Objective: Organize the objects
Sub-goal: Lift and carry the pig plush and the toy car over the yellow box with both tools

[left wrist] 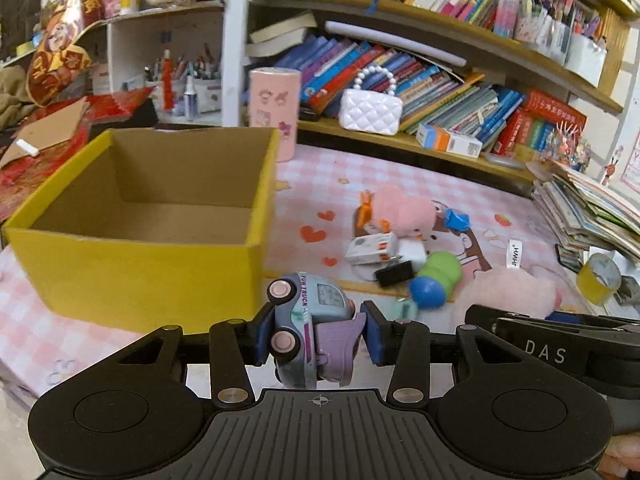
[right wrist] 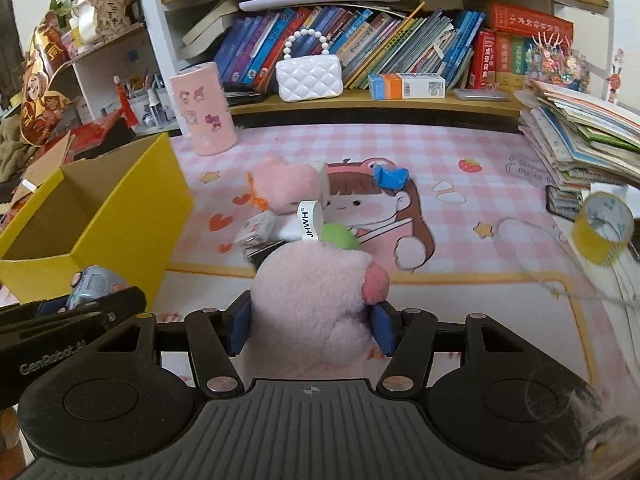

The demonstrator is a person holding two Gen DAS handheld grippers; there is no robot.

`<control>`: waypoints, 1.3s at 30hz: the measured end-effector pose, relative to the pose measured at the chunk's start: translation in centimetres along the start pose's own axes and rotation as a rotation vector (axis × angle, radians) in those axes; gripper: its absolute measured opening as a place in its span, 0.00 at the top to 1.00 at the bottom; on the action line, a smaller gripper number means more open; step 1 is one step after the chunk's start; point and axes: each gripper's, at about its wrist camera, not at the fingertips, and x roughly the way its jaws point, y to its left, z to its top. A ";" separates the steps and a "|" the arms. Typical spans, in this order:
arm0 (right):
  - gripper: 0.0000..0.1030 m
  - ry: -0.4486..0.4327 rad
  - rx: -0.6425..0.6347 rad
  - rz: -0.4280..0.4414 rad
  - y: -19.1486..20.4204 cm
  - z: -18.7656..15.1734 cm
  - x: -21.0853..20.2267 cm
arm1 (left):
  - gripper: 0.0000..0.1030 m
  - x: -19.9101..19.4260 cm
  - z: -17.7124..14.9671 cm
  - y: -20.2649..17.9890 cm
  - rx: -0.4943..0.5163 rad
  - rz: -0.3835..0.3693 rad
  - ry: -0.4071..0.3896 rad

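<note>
I had the left gripper (left wrist: 316, 338) clamped on a toy truck (left wrist: 310, 328); its blue pads pressed both sides of the small lilac and pale blue car, which was tipped with its wheels facing left. The right gripper (right wrist: 312, 328) was closed around a pink plush toy (right wrist: 316, 300), the soft body filling the gap between the pads, with its white label standing up on top.

The yellow cardboard box (left wrist: 132, 264) stood open, and I saw nothing inside it. From the left gripper it lay ahead and to the left, very near, its front corner just beyond the truck. From the right gripper the box (right wrist: 100, 216) was further left, with the left gripper between them. So I judged the left hand was the nearer one, and the truck should go in first, lifted over the near wall.

The other loose things, a second pink plush (left wrist: 400, 208), a green and blue toy (left wrist: 436, 280) and a small white box (left wrist: 372, 248), lay together on the pink mat (left wrist: 460, 176), to the right of the box.
</note>
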 end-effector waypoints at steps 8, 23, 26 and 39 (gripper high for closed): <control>0.46 0.025 -0.042 0.029 7.4 -3.8 -2.3 | 0.58 -4.2 -2.6 6.8 -0.036 0.045 0.001; 0.45 0.073 -0.075 0.154 18.1 -9.0 -4.5 | 0.58 -10.9 -6.8 16.4 -0.081 0.115 -0.016; 0.45 0.060 -0.092 0.163 19.3 -9.0 -4.8 | 0.58 -11.6 -6.7 17.2 -0.092 0.119 -0.040; 0.45 0.010 -0.111 0.150 21.0 -8.8 -6.1 | 0.58 -12.9 -6.2 18.4 -0.093 0.099 -0.105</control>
